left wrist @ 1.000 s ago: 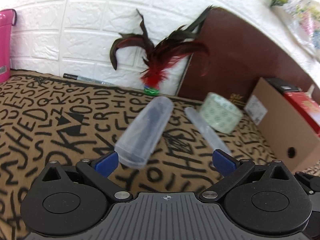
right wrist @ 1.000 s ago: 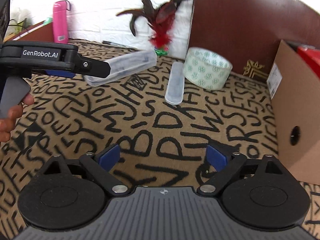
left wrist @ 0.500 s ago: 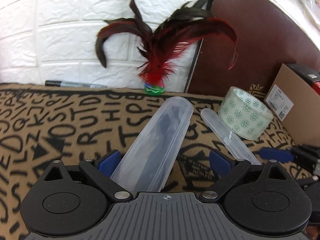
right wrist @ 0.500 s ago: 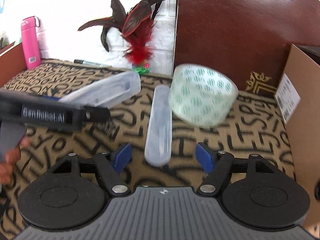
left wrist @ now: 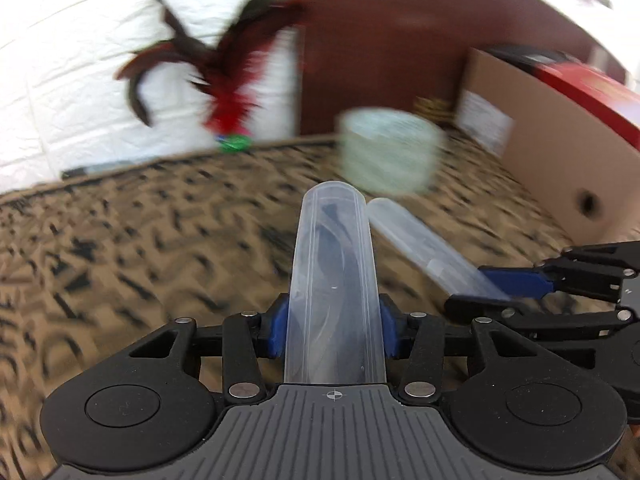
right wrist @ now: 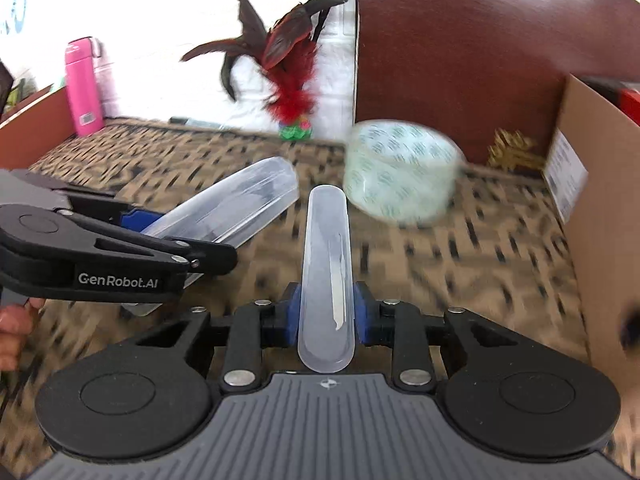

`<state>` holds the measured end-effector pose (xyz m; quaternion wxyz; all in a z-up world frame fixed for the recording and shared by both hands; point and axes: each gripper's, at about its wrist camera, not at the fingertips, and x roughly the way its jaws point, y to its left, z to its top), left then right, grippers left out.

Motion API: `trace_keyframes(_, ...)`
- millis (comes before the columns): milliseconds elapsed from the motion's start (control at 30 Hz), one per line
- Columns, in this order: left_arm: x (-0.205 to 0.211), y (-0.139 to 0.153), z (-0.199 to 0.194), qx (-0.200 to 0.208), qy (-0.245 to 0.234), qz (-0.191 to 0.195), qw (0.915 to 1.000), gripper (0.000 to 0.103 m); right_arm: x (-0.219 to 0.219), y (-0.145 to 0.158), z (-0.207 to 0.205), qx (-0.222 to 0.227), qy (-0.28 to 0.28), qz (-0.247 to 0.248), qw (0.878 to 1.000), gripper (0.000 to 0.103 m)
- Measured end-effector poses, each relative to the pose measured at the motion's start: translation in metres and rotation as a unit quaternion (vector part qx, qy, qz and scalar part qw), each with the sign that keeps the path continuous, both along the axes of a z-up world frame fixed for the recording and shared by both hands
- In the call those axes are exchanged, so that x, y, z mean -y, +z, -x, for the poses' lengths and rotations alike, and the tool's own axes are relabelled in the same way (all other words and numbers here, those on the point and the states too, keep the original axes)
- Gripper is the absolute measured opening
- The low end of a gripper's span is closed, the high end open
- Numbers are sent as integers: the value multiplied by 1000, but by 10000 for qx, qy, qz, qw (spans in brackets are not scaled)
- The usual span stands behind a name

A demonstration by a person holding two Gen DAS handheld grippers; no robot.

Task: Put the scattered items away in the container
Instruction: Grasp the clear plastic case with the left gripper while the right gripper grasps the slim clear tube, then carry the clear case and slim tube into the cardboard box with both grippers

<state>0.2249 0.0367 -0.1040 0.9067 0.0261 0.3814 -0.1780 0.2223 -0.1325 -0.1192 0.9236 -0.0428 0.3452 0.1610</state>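
Since the earlier frames both pairs of tongs have been closing, each now with a clear piece between its pads.

Item 1: left tongs [left wrist: 333, 326]. Clamping the wide clear case half [left wrist: 334, 280] by its two long sides, blue pads pressing on either flank. The case half is lying centred between the pads, its long axis running straight out along the tongs, rounded end pointing away toward the tape roll [left wrist: 390, 150]; something dark is showing inside it.

Item 2: right tongs [right wrist: 326, 314]. Gripping the narrow clear case half [right wrist: 326, 276], pads tight on both long edges. Its long axis is also running forward along the tongs, near end sitting by the tongs' body, far rounded end pointing at the tape roll and stopping just short of it.

Item 3: the two halves are lying side by side on the letter-patterned bench [right wrist: 480, 248], the wide one left of the narrow one, both on the near side of the tape roll.

Item 4: cardboard box [right wrist: 600, 200], standing right of the tape roll.

Item 5: feather toy [right wrist: 288, 76], standing behind the tape roll at the white wall.
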Motion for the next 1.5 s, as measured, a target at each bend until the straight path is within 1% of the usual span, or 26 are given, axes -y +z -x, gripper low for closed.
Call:
trace_keyframes(167, 26, -2, 63, -289, -446, 358, 9979, 46, 36, 3, 84, -269, -153, -157, 9994, 31)
trace_keyframes(267, 45, -3, 94, -377, -655, 417, 9963, 46, 55, 7, 135, -367, -353, -212, 9985, 31)
trace_keyframes(367, 57, -5, 111, -383, -693, 459, 9958, 47, 67, 12, 177, -431, -524, -146, 9976, 31)
trace_keyframes(400, 61, -6, 114, -355, -652, 426, 9963, 51, 69, 12, 186, -440, -557, -121, 9974, 31)
trace_keyframes(433, 64, -6, 115, -346, -623, 398, 9967, 60, 71, 13, 193, -446, -569, -100, 9973, 31)
trace_keyframes(500, 68, -7, 116, -339, -593, 379, 9969, 65, 72, 14, 197, -436, -606, -65, 9972, 31)
trace_keyframes(533, 69, -6, 116, -330, -607, 356, 9970, 66, 73, 14, 197, -443, -637, -76, 9970, 32)
trace_keyframes(700, 78, -9, 114, -263, -641, 210, 9974, 76, 65, 10, 186, -321, -678, 17, 9972, 35)
trace_keyframes(867, 90, -10, 118, -160, -654, -112, 9977, 77, 62, 7, 177, -235, -712, 27, 9972, 36)
trace_keyframes(1167, 96, -10, 119, -145, -528, -260, 9982, 75, 64, 6, 180, -168, -681, -23, 9975, 35)
trace_keyframes(1233, 98, -10, 119, -131, -517, -318, 9981, 74, 64, 6, 180, -150, -681, -42, 9976, 35)
trace_keyframes(1300, 100, -9, 121, -92, -460, -429, 9980, 57, 65, 5, 181, -136, -655, -41, 9978, 34)
trace_keyframes(1333, 100, -8, 121, -86, -435, -452, 9980, 50, 66, 5, 181, -133, -657, -39, 9977, 32)
trace_keyframes(1367, 100, -6, 121, -106, -435, -407, 9982, 45, 67, 6, 182, -139, -654, -64, 9977, 32)
trace_keyframes(1500, 103, -4, 128, -204, -506, -213, 9983, 45, 78, 9, 188, -223, -682, -390, 9967, 31)
